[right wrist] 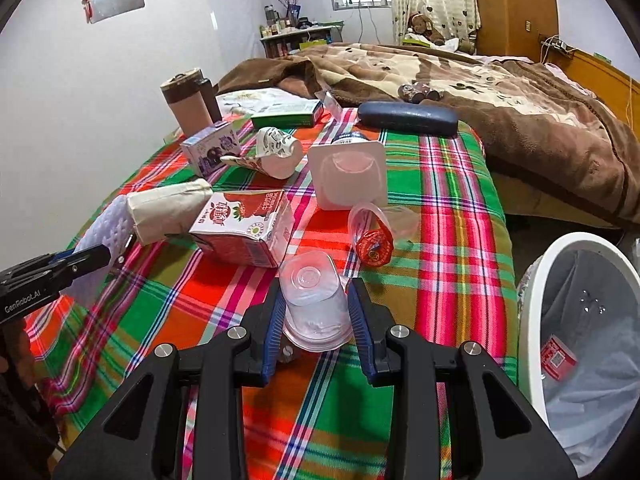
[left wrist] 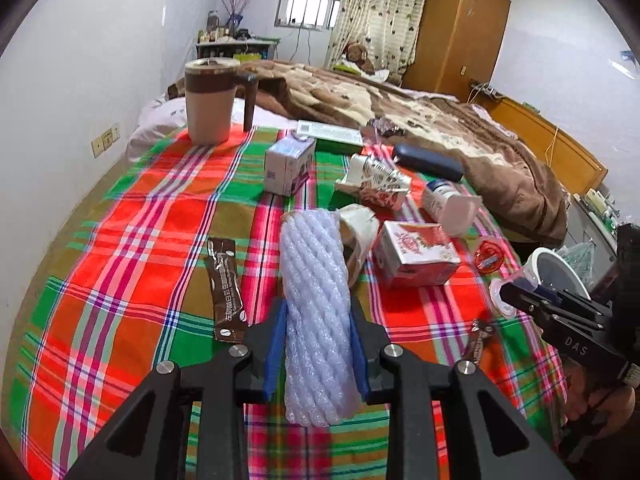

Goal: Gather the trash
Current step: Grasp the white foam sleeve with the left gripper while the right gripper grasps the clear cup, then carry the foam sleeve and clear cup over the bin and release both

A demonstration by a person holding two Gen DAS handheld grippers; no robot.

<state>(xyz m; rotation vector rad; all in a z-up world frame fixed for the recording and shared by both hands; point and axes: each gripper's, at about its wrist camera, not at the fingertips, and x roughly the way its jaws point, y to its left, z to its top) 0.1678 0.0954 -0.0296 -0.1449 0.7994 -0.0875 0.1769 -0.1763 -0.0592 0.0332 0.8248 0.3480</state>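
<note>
Right wrist view: a cup (right wrist: 314, 300) is clamped by the right gripper (right wrist: 316, 320), foam (left wrist: 314, 312) by the left gripper (left wrist: 316, 344); carrying to the bin (right wrist: 532, 280), right of the cup, is judged next.

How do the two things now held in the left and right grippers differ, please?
The foam net sleeve is white, opaque and woven-looking; the plastic cup is clear and smooth. The sleeve is long and tube-shaped, the cup short and squat. Both are clamped between blue pads above the plaid cloth.
</note>
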